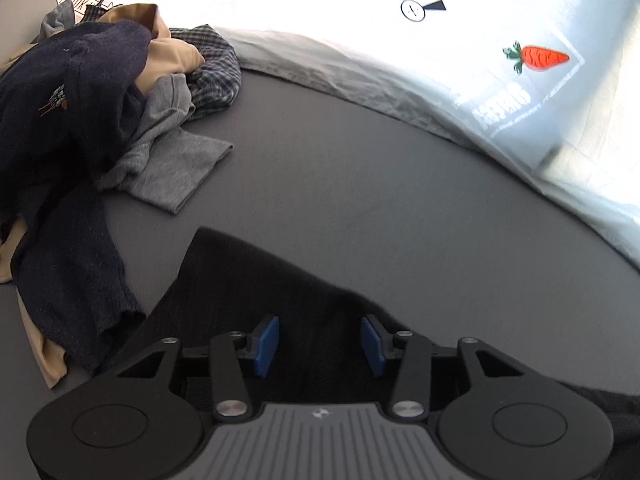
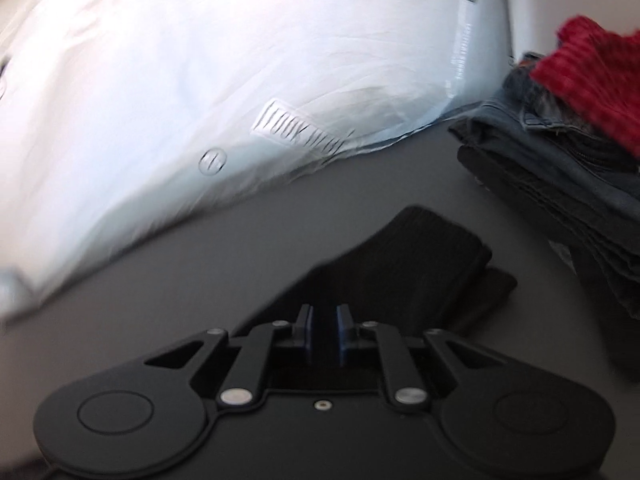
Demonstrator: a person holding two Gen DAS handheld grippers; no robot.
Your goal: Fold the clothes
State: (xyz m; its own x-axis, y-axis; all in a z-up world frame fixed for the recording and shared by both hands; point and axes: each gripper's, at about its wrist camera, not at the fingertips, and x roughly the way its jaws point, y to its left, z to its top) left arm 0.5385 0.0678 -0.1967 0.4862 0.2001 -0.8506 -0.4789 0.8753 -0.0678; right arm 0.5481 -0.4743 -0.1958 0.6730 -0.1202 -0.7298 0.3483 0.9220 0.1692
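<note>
A black garment (image 1: pixel 248 280) lies flat on the grey surface under my left gripper (image 1: pixel 319 346), whose blue pads (image 1: pixel 266 344) stand well apart over the cloth, open. In the right wrist view my right gripper (image 2: pixel 324 334) has its pads nearly together, pinching the black garment (image 2: pixel 420 264), whose sleeve-like end stretches forward to the right. A heap of unfolded clothes (image 1: pixel 80 100) (navy, tan, grey, plaid) lies to the left in the left wrist view.
A stack of folded jeans (image 2: pixel 560 184) with a red knit (image 2: pixel 592 76) on top stands at the right. A white plastic-wrapped bundle (image 1: pixel 440 20) with a carrot print runs along the far edge; it also shows in the right wrist view (image 2: pixel 200 60).
</note>
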